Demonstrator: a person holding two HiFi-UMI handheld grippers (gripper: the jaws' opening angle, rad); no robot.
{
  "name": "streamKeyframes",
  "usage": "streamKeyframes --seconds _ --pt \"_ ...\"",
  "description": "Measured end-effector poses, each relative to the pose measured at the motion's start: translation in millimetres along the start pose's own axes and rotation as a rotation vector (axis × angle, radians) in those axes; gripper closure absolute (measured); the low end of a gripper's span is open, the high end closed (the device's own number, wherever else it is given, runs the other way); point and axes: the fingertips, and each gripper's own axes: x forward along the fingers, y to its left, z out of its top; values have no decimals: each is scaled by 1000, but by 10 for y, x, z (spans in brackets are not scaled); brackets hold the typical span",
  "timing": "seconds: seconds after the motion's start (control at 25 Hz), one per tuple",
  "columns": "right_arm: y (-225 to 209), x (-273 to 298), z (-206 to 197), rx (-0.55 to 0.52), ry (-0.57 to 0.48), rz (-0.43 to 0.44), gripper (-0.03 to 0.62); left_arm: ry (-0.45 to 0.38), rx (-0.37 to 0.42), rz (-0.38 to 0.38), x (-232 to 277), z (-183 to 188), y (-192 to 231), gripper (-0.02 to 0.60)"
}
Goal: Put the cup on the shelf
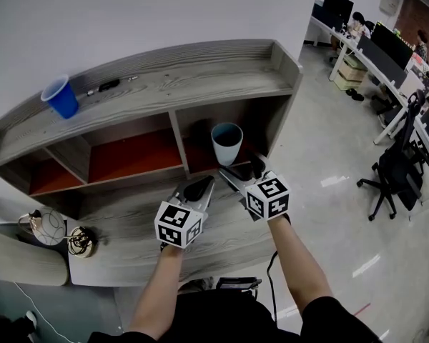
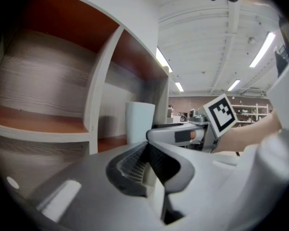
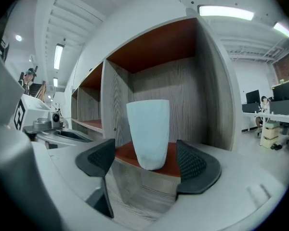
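Grey shelf (image 1: 200,76), pale cup (image 1: 227,143) in its right compartment, blue cup (image 1: 61,96) on top.

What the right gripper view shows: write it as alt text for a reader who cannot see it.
A pale blue cup stands upright on the red-brown floor of a wood-grain shelf compartment, seen between the open jaws of the right claw. The jaws stand apart on either side, short of the cup and not touching it.
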Motion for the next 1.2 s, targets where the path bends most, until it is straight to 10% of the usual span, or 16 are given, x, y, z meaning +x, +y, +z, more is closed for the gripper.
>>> streamKeyframes --seconds 0.4,0.64,1.2 --pt "330 -610 -92 26 42 95 230 -2 2 28 -200 -25 -143 580" --pt "510 -1063 -25 55 5 81 582 -11 -3 32 -336 -67 -327 580" --pt "671 -1853 -132 52 -5 103 582 -112 -138 -3 -792 -133 -946 580"
